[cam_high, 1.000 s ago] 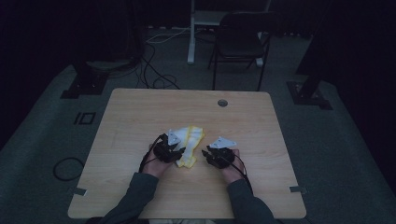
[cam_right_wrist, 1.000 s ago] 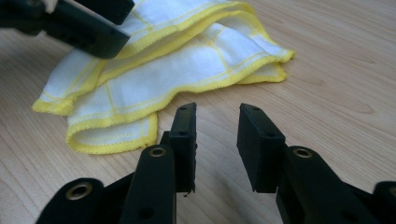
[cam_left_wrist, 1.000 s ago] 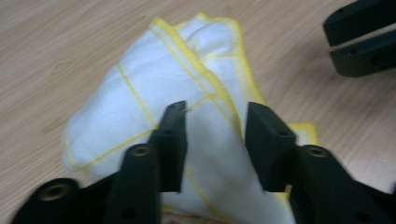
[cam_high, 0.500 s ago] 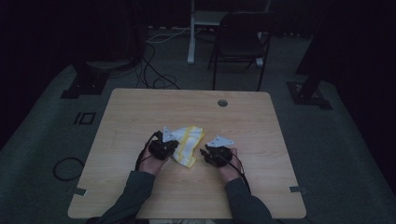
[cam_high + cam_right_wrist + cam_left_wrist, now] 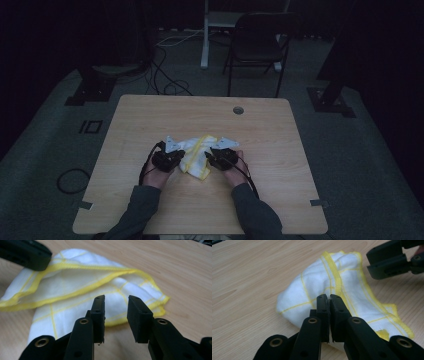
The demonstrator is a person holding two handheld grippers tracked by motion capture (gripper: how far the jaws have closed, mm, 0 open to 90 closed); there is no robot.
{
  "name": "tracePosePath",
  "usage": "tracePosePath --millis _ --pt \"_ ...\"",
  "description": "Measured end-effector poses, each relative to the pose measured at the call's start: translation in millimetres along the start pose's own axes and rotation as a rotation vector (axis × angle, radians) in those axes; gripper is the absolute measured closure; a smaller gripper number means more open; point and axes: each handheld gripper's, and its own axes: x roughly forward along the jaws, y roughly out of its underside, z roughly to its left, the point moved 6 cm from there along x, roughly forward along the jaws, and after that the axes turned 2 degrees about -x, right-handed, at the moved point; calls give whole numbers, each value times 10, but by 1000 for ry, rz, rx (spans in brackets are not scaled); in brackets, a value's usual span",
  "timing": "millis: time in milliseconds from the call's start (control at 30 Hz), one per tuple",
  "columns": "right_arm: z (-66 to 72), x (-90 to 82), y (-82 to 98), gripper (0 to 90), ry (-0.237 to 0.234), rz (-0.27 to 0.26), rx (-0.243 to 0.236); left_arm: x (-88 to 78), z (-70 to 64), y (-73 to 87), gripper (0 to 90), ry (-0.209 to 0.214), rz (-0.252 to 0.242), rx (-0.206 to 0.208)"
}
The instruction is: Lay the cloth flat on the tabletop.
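Observation:
A white cloth [image 5: 194,150] with yellow edging and grid lines lies crumpled on the wooden table [image 5: 150,115], between my two grippers. My left gripper [image 5: 180,159] is at its left side. In the left gripper view the jaws [image 5: 329,297] have just closed and stand together, pinching a fold of the cloth [image 5: 322,275] at their tips. My right gripper [image 5: 208,157] is at the cloth's right side. Its jaws [image 5: 116,300] stand apart just above the cloth's [image 5: 75,287] yellow hem and grip nothing.
The table has a round cable hole [image 5: 238,110] near its far edge. A dark chair [image 5: 260,45] stands on the floor beyond the table, and cables [image 5: 165,85] lie there too. Bare tabletop surrounds the cloth.
My right gripper has slid left toward the cloth. The left hand has shifted slightly left, and the cloth looks more bunched between the two grippers.

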Motion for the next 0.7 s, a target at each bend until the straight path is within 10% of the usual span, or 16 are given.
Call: tracePosePath --millis 700 --pt "-199 335 -169 604 10 69 -56 -61 98 23 872 -25 -9 -20"
